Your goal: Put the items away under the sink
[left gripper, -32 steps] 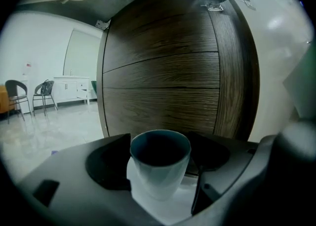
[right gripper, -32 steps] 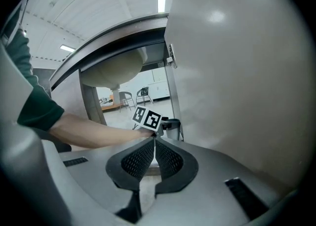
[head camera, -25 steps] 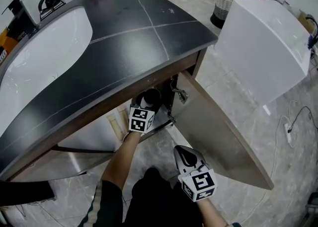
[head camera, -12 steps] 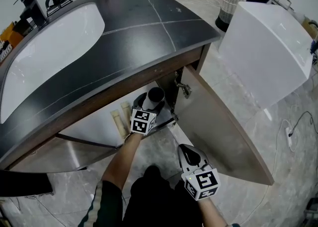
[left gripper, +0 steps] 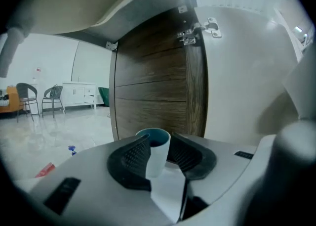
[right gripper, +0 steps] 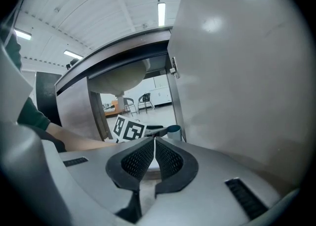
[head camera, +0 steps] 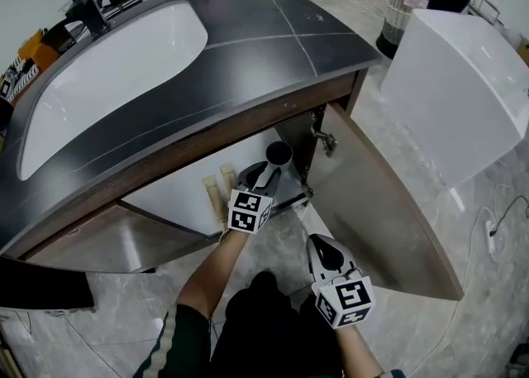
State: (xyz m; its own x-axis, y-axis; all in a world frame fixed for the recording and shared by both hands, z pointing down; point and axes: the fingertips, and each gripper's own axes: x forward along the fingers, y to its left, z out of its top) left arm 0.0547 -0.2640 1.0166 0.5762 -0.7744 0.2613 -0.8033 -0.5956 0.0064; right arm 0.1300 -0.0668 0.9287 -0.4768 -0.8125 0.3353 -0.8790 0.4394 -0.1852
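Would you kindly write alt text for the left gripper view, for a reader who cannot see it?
The left gripper is shut on a pale cup with a dark teal inside, gripped between black ribbed pads. Behind it stands a wood-grain cabinet panel, with a pale open door on hinges at right.

Left tongs (head camera: 268, 173) and right tongs (head camera: 317, 244): grey plastic shells, black ribbed pads (right gripper: 136, 163). White left cube (head camera: 248, 211) and right cube (head camera: 345, 302), both with black square markers. Dark green sleeve (head camera: 169, 342) with white stripe, forearm bare. Black clothing (head camera: 269, 322) below.
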